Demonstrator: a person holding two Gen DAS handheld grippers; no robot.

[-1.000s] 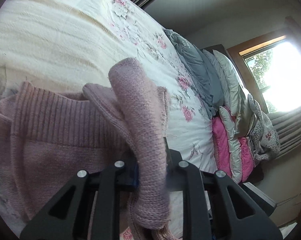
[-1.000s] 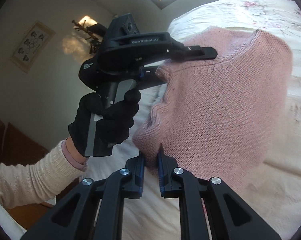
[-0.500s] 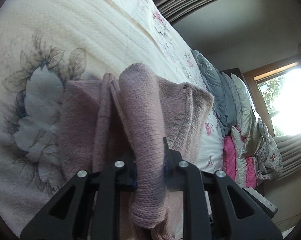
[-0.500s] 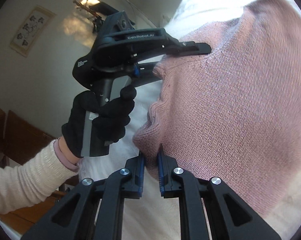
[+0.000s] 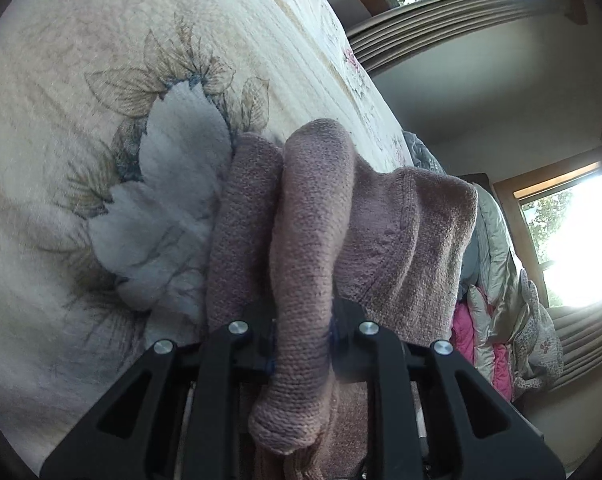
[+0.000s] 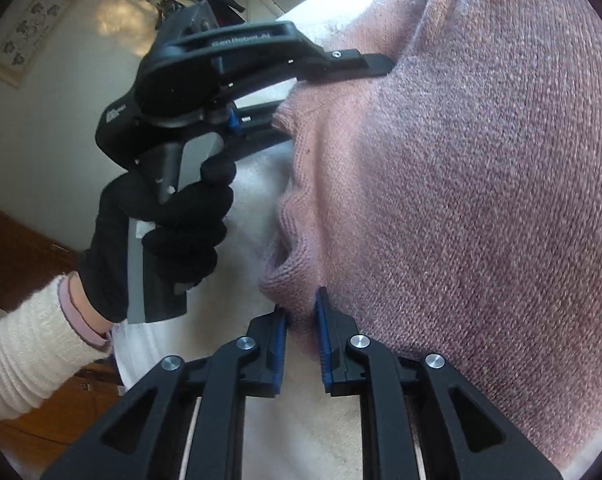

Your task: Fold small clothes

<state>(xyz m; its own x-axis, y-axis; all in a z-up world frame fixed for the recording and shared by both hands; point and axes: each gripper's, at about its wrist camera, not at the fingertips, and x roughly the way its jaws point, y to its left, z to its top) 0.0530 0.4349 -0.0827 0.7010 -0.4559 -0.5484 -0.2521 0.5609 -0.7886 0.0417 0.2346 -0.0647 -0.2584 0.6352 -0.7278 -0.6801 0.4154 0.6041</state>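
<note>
Floral bedspread (image 5: 81, 80) under left tongs' (image 5: 303, 332) pinched sweater (image 5: 313, 220).

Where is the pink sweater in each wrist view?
Left wrist: sweater fills centre, a fold clamped in the left gripper.
Right wrist: sweater fills the right side, edge pinched by the right gripper.
Shared landmark: the cream bedspread beneath.
</note>
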